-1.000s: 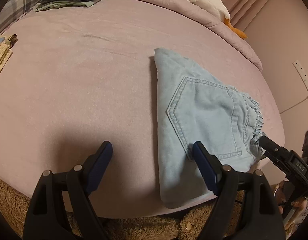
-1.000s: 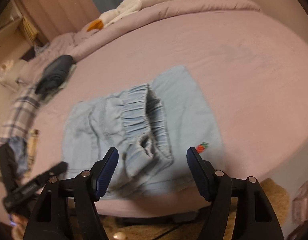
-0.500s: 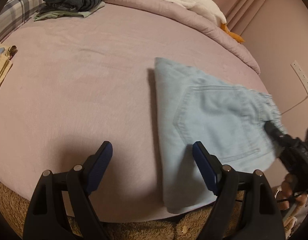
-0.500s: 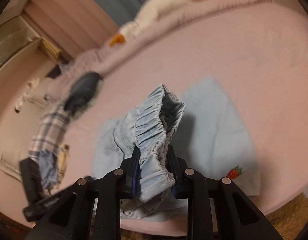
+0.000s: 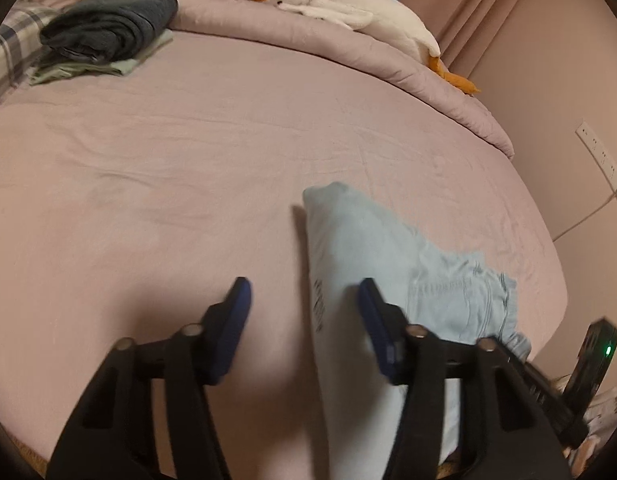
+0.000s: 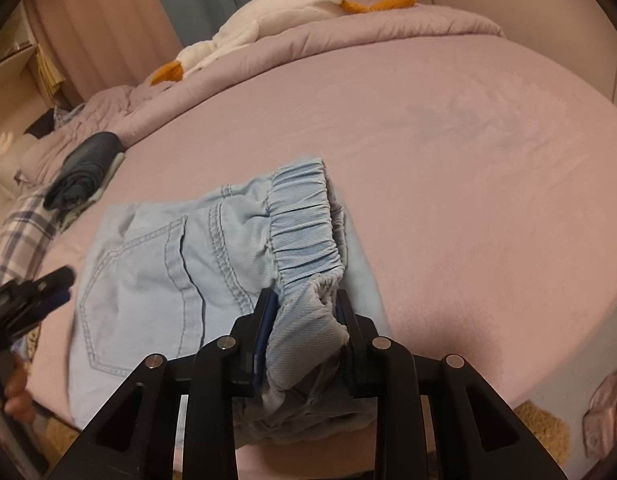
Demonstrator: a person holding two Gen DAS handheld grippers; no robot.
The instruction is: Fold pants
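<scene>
Two grippers, right gripper (image 6: 304, 312) clamping pants (image 6: 156, 280) waistband, left gripper (image 5: 304, 304) closing, empty, blurred.

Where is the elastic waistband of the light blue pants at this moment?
In the right wrist view, the waistband sits centre frame, clamped in the right gripper above the folded pants near the bed's front edge.

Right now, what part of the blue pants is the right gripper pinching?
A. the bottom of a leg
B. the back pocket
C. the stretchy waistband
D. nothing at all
C: the right gripper has its jaws shut on the gathered elastic waistband of the pants.
</scene>
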